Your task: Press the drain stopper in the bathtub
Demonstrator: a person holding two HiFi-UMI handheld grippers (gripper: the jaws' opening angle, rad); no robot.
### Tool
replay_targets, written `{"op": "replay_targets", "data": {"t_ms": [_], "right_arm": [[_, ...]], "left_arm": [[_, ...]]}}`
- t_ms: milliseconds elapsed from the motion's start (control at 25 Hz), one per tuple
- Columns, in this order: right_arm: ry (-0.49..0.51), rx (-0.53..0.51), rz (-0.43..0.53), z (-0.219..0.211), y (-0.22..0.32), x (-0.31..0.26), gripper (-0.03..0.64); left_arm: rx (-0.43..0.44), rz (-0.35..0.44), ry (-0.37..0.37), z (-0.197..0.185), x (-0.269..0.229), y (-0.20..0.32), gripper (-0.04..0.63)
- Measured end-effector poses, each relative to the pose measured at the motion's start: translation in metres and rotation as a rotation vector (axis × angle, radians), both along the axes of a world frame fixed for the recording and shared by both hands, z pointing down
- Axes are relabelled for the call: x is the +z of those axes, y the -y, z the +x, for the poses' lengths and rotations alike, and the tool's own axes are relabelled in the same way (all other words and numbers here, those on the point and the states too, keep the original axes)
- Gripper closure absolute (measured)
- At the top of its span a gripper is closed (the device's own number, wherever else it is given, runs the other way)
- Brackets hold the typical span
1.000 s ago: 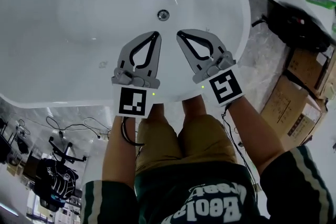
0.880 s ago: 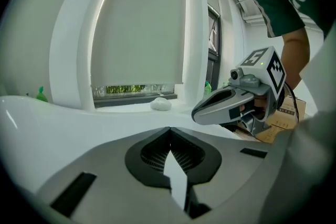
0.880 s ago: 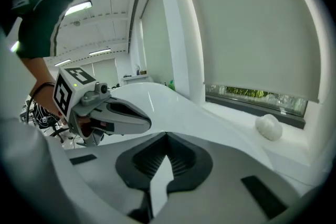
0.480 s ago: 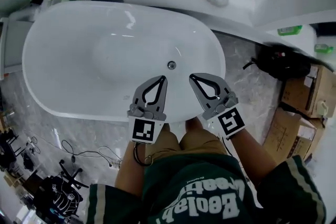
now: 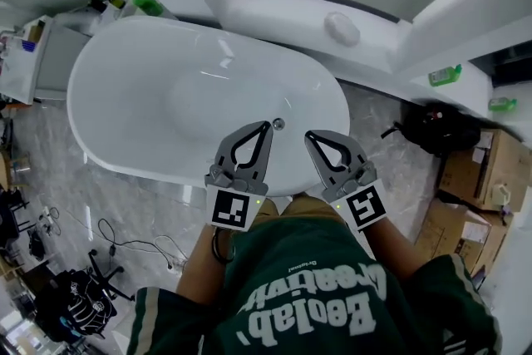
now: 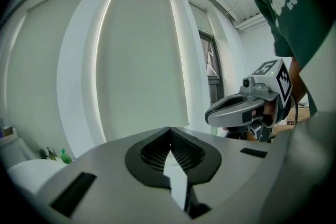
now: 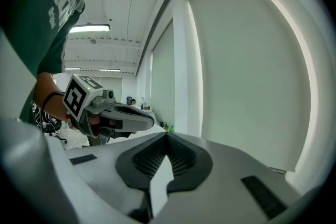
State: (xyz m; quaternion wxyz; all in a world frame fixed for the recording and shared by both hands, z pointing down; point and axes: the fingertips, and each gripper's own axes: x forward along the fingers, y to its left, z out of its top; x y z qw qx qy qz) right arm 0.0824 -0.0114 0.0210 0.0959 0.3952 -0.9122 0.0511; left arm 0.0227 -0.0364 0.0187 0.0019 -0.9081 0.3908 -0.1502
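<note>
The white oval bathtub (image 5: 133, 96) lies below me in the head view. Its small round metal drain stopper (image 5: 278, 124) sits on the tub floor near the near rim. My left gripper (image 5: 268, 126) is held over the near rim, its shut tip just left of the stopper in the picture and well above it. My right gripper (image 5: 308, 135) hangs beside it to the right, also shut and empty. In the left gripper view the left gripper (image 6: 169, 129) has its jaws together and the right gripper (image 6: 247, 108) shows beside it. The right gripper view shows the right gripper (image 7: 167, 134) shut, pointing at white wall panels.
A white ledge (image 5: 274, 12) with an oval fitting (image 5: 342, 27) runs behind the tub. Green bottles (image 5: 148, 4) (image 5: 445, 76) stand at the ledge ends. A black bag (image 5: 432, 129) and cardboard boxes (image 5: 470, 170) lie right; cables (image 5: 125, 237) and a chair (image 5: 71, 303) lie lower left.
The head camera has risen and pulled back, so the tub looks smaller and farther. Both grippers stayed shut and side by side, drawn closer to the body.
</note>
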Motion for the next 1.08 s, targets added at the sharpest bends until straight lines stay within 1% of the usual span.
{"op": "replay_targets", "data": {"t_ms": [80,160,240,320,520,680,920,1080], "right_arm": [[0.003,0.000,0.014,-0.001,-0.002,-0.009,0.601],[0.028,0.006,0.011,-0.001,-0.002,-0.017,0.601],[0.042,0.001,0.013,-0.004,0.001,-0.023,0.601],[0.026,-0.012,0.029,-0.007,0.003,-0.026,0.601],[0.018,-0.025,0.050,-0.016,0.005,-0.029,0.601],[0.008,-0.026,0.032,-0.018,0.008,-0.023,0.601],[0.004,-0.032,0.026,-0.017,0.013,-0.021,0.601],[0.001,-0.034,0.036,-0.017,0.017,-0.023,0.601]], "left_arm": [[-0.015,0.028,0.002,-0.003,-0.014,-0.003,0.586],[-0.032,0.046,-0.004,-0.006,-0.023,-0.007,0.587],[-0.054,0.030,-0.012,-0.010,-0.026,-0.009,0.586],[-0.069,0.022,-0.018,-0.012,-0.027,-0.007,0.586],[-0.054,0.069,-0.005,-0.015,-0.032,-0.003,0.586],[-0.068,0.054,-0.008,-0.020,-0.030,0.001,0.586],[-0.063,0.064,-0.005,-0.018,-0.031,0.002,0.586],[-0.067,0.052,-0.045,-0.017,-0.033,0.004,0.586]]}}
